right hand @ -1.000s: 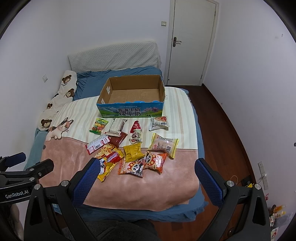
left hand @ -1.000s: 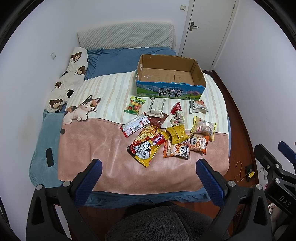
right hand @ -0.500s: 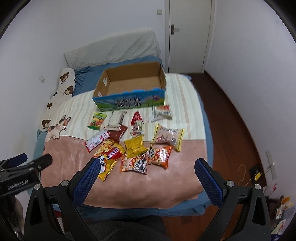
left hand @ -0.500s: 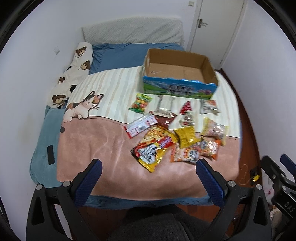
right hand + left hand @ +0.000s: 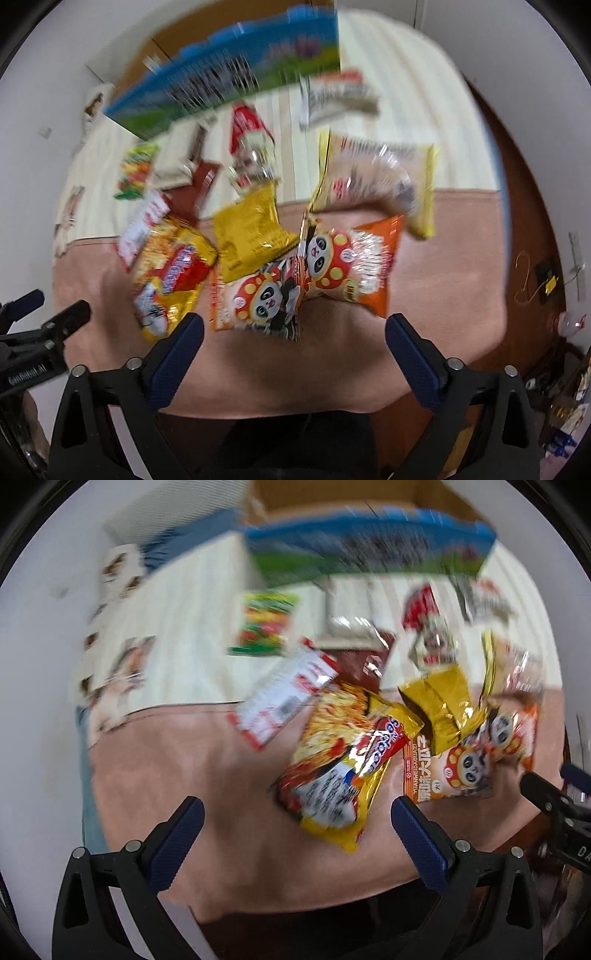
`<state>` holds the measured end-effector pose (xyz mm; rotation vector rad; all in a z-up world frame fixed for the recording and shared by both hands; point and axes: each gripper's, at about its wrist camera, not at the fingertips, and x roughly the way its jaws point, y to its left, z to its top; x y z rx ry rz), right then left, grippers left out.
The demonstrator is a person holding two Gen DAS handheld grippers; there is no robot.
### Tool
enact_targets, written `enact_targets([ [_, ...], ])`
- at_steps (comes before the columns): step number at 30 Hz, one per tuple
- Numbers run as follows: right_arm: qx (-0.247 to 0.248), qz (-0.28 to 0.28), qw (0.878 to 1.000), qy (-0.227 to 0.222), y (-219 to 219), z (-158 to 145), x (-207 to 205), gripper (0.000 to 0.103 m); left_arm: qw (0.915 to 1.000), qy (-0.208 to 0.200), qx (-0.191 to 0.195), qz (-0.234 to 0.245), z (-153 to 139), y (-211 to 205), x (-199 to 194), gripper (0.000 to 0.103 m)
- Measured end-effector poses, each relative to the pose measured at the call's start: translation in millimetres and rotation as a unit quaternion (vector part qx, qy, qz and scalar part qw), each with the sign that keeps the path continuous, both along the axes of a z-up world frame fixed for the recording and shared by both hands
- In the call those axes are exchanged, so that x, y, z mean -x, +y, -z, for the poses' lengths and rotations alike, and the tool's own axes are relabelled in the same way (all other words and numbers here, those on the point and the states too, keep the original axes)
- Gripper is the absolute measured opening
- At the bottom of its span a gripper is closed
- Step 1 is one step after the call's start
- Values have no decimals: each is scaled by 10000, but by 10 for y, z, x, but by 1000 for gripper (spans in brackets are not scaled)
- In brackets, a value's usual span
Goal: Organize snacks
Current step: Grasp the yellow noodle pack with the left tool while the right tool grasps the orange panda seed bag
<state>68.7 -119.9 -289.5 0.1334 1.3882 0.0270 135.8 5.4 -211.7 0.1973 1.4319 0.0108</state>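
Both views heavily motion-blurred; fine print unreadable.

Bed (image 5: 177, 775) covered by soft blanket: plush pink nap along near edge, cream ribbed stripes toward far edge. Cartoon cat print near left edge, smeared.

Cardboard box (image 5: 369, 550) at far edge of bed, open-topped, raw brown inside, glossy blue-green printed front wall.

Snack packets lying flat in loose cluster between box and near edge, mostly crinkled foil or shiny plastic film:
- large yellow-red noodle bag (image 5: 343, 764), long pillow shape, glossy, nearest the near edge, overlapping neighbours.
- white-red flat packet (image 5: 284, 698), rectangular, just left of noodle bag, touching it.
- gold foil pouch (image 5: 251, 236), creased, squarish, mid-cluster.
- two orange panda-print bags (image 5: 321, 277), puffy, serrated ends, overlapping each other toward right edge.
- clear-fronted packet with yellow border (image 5: 373, 181), puffy, beyond panda bags.
- green candy packet (image 5: 266, 624), small, close to box.
- brown wrapper (image 5: 365, 661) and small red-white pouch (image 5: 424, 627), near box; shapes unclear.

Left gripper (image 5: 297, 819): black frame, blue ribbed pads, spread wide, empty, above pink blanket just short of noodle bag.

Right gripper (image 5: 293, 336): same build, jaws wide but closing slightly, nothing between them, above pink blanket just short of panda bags. No contact with any packet seen.
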Motion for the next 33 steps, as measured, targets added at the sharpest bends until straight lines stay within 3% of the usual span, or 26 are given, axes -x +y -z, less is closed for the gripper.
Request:
enact_targets([
  [6, 322, 202, 9989, 275, -102, 387, -205, 99, 9959, 717, -96, 547, 833, -168, -370, 103],
  [10, 63, 212, 9988, 432, -128, 475, -225, 99, 9927, 953, -13, 742, 1163, -236, -466, 103],
  [16, -212, 88, 9979, 599, 66, 607, -187, 99, 9955, 729, 196, 579, 1242, -174, -419, 88],
  [20, -222, -250, 9983, 477, 223, 570, -239, 99, 9965, 729, 387, 111, 1174, 131, -232, 88],
  [24, -137, -376, 9979, 502, 372, 700, -319, 83, 9960, 721, 296, -431, 1197, 535, 22, 88],
  [27, -216, -253, 9982, 509, 458, 855, -319, 80, 9939, 743, 320, -747, 1243, 767, 197, 88],
  [28, -392, -244, 9972, 595, 523, 905, -295, 74, 9936, 733, 313, -806, 1250, 823, 234, 88],
  [30, -826, -149, 9920, 940, 631, 1033, -223, 73, 9926, 714, 335, -921, 1276, 946, 288, 88],
  [33, -1674, -224, 9729, 1581, 830, 1147, -65, 73, 9920, 696, 406, -969, 1335, 1024, 369, 88],
])
